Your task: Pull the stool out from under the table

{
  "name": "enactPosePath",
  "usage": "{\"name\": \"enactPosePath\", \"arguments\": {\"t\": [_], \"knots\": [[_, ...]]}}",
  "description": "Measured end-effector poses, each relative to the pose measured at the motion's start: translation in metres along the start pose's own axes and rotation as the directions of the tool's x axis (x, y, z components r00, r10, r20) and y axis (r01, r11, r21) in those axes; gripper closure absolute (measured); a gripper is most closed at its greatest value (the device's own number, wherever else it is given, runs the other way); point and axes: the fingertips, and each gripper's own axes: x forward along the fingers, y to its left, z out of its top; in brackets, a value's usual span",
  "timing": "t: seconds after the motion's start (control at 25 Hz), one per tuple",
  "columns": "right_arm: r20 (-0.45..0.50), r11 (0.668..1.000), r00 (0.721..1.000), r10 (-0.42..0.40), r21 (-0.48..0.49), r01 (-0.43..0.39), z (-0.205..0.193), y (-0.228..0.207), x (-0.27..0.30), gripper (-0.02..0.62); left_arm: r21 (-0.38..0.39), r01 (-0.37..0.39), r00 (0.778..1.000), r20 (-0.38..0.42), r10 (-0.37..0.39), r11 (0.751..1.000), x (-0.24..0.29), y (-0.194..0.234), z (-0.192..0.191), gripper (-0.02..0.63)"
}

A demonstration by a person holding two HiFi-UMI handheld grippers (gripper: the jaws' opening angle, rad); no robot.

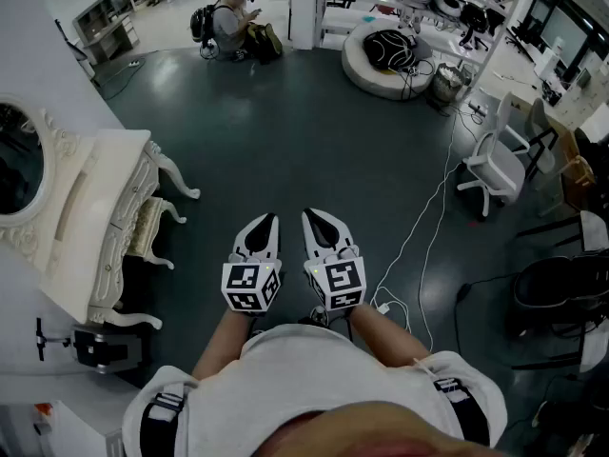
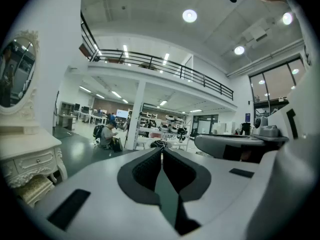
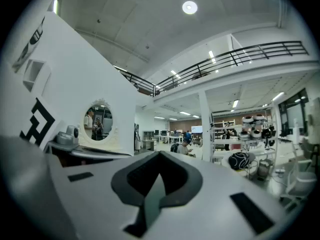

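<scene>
- The stool (image 1: 146, 228) sat tucked under the white surface (image 1: 100, 188) at the left, well apart from both grippers; pulled askew, its curved legs could catch the surface's legs.
- The left gripper (image 1: 269, 219) and right gripper (image 1: 310, 215) had jaws closed on nothing; unopened, they could only nudge the stool.
- Much of the stool lay hidden beneath the surface.

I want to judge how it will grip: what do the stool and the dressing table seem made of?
Stool: probably carved wood painted matt cream, judging by its curved legs; the seat looks like padded beige fabric. Dressing table: likely the same cream-painted wood, with carved scrollwork on its drawer front and legs.
</scene>
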Motion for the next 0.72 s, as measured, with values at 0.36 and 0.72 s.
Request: {"name": "enactPosePath", "arguments": {"t": [0.36,0.72], "knots": [[0.008,0.996,0.997,0.082,0.036,-0.083,-0.013,-0.016,0.006,0.583,0.018,-0.069,0.997,-0.028,0.069,0.997,0.012,-0.007,-0.018,0.588],[0.047,0.956,0.957,0.287,0.049,-0.289,-0.023,0.011,0.042,0.583,-0.003,-0.249,0.967,-0.049,0.248,0.969,-0.003,0.031,-0.036,0.586]]}}
